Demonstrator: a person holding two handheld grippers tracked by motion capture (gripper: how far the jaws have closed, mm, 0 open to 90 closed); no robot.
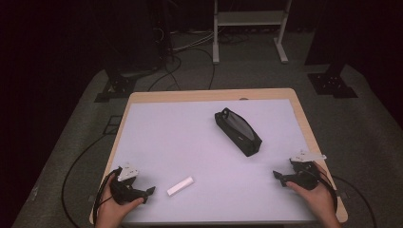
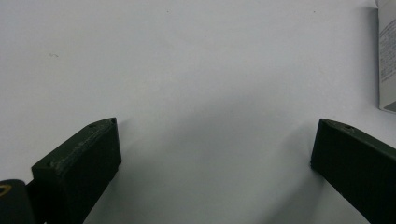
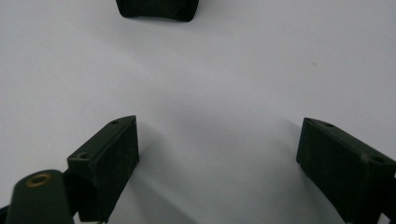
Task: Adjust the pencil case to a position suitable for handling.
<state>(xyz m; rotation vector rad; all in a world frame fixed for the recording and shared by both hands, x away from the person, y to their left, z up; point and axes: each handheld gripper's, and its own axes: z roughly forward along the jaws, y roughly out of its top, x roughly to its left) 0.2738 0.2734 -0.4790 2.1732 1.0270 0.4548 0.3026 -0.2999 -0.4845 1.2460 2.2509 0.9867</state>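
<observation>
Near the table's front edge, left gripper (image 1: pixel 151 191) and right gripper (image 1: pixel 276 175) rest with jaws wide, empty; white tube (image 1: pixel 180 185) lies just right of the left gripper, black pencil case (image 1: pixel 237 131) farther back.

I see the surface (image 1: pixel 190 142) evenly lit from overhead while the room behind sinks into darkness. Both tool views are sharp, with soft shadows pooling beneath the jaws; no glare.

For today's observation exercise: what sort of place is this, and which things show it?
Probably a lab recording setup: a bare white-topped table on grey carpet, cables trailing across the dark floor, and a hand-held gripper near a pencil case.
</observation>
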